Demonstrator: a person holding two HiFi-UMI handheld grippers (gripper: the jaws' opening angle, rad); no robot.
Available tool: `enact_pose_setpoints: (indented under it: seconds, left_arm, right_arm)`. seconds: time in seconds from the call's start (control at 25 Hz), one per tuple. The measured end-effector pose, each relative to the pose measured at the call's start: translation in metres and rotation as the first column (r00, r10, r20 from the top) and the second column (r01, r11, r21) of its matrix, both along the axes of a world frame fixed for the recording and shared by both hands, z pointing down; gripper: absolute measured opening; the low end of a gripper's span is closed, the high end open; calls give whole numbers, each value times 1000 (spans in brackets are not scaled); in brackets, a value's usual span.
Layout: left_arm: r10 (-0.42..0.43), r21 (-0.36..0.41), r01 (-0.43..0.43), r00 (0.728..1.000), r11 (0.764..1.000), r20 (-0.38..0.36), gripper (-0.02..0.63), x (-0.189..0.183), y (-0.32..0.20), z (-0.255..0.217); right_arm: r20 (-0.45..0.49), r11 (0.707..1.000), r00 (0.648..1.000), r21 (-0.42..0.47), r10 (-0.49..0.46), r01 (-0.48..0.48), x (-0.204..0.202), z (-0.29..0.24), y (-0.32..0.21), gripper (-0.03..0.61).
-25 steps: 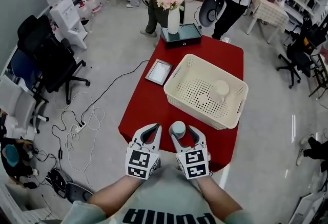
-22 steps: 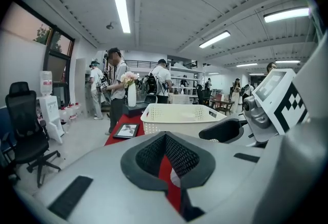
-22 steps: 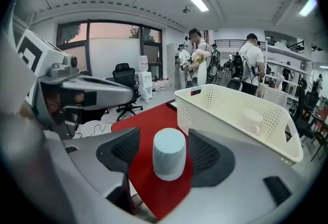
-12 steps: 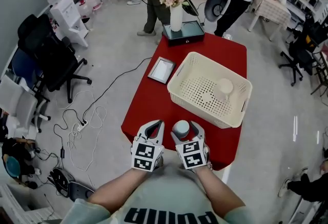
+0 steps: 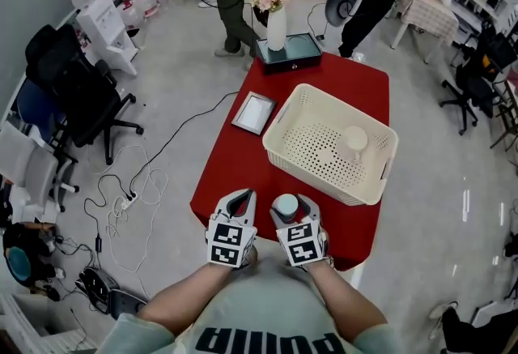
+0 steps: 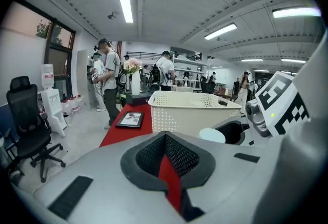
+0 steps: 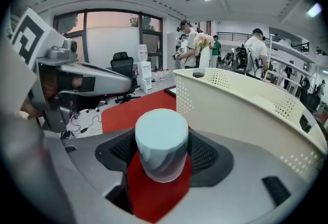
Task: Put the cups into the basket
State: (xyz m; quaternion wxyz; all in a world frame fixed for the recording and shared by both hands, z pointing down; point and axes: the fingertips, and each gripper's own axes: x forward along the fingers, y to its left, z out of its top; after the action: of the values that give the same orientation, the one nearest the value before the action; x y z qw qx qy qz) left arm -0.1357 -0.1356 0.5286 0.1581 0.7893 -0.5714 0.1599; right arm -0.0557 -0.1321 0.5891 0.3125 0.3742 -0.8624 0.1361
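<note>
Perforated plastic basket [image 5: 312,138], cylindrical matte cup [image 5: 285,204]

The person's pale green shirt [image 5: 261,310] reads "PUMA" in black letters, seen upside down.

We've got bare table [image 5: 233,170] all down the left of the basket [image 5: 320,176], and only the frame [image 5: 253,113] lies there, farther up. On the right, almost no table shows. The basket's near wall stands just past the near cup [image 5: 285,205], so entry is over the rim. Inside it's mostly free, with the far cup [image 5: 353,139] standing by the right wall. The box [image 5: 287,51] and vase [image 5: 276,28] fill the far end.
</note>
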Motion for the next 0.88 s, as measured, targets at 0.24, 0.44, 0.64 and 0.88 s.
enact_pose_setpoints:
  seconds: [0.24,0.44,0.64,0.88]
  left_arm:
    - [16,30,-16,1000,999,-12,6,9,-8,-13]
    - [22,78,-19,999,997,-36,6,13,-21,-41]
    - [35,127,-29,998,991,-44,6,22,-35,-68]
    - [53,160,-45,998,986,-46,6,35,-52,-88]
  right_arm:
    - [36,1000,999,10,-7,7,2,-19,0,310]
    - [92,998,995,61,24,-30,12,-67,-17,308]
    - [164,994,985,80,54,-68,23,-111,-40,308]
    - [227,993,972,79,63,-82,36,-142,-66,307]
